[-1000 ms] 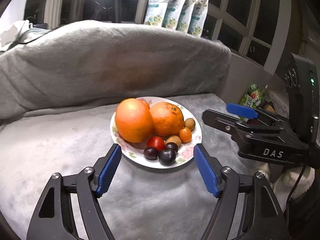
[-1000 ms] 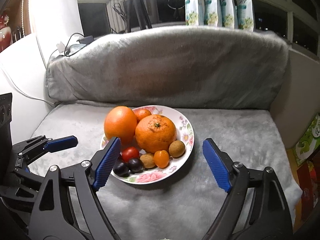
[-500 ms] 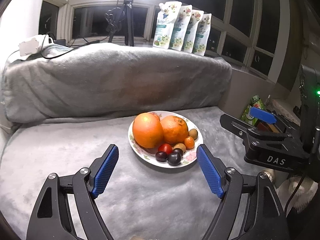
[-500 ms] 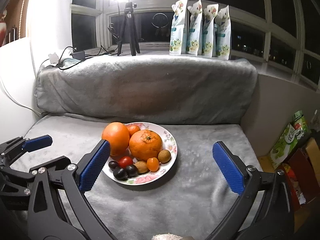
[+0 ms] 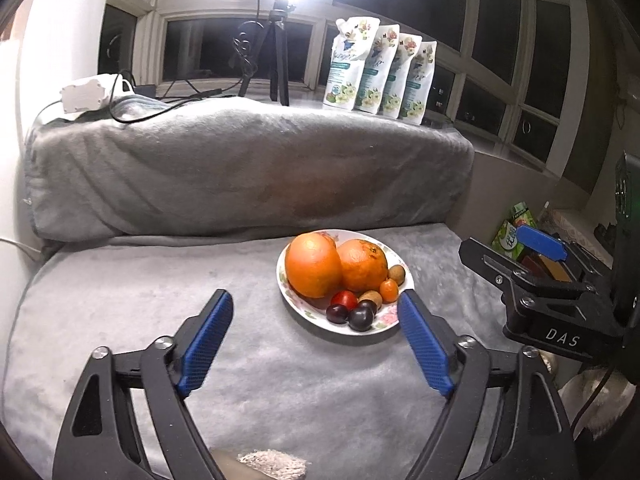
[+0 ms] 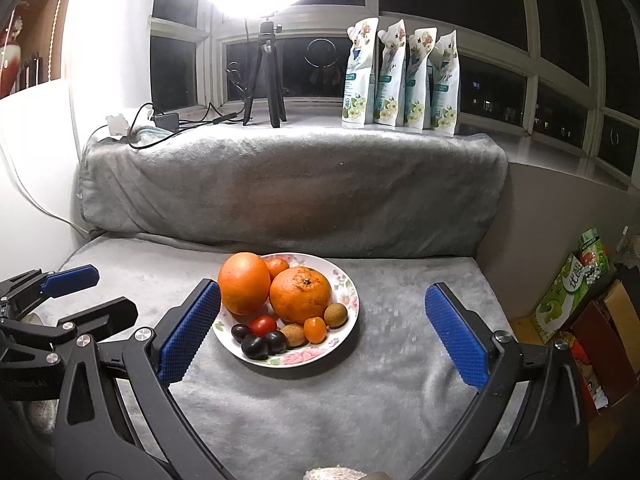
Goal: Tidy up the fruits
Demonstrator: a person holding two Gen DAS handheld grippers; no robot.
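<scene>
A floral white plate [image 5: 384,326] [image 6: 344,276] sits on a grey blanket and holds two large oranges [image 5: 314,266] [image 6: 301,295], a red cherry tomato [image 6: 264,325], dark plums [image 6: 254,346], brown longans [image 6: 335,315], a kumquat [image 6: 315,329] and a small orange at the back [image 6: 277,267]. My left gripper [image 5: 316,344] is open and empty, in front of the plate. My right gripper [image 6: 322,332] is open and empty, its fingers either side of the plate but nearer the camera. The right gripper also shows at the right of the left wrist view [image 5: 540,264].
A blanket-covered backrest [image 6: 288,188] rises behind the plate. On the sill stand several white pouches [image 6: 400,76], a tripod [image 6: 266,76] and cables. Boxes and packets [image 6: 576,288] lie past the seat's right edge. A bright lamp glares above.
Both grippers have pulled back and up from the plate; it looks smaller and farther, and the windowsill has come into view. Both stay open and empty.
</scene>
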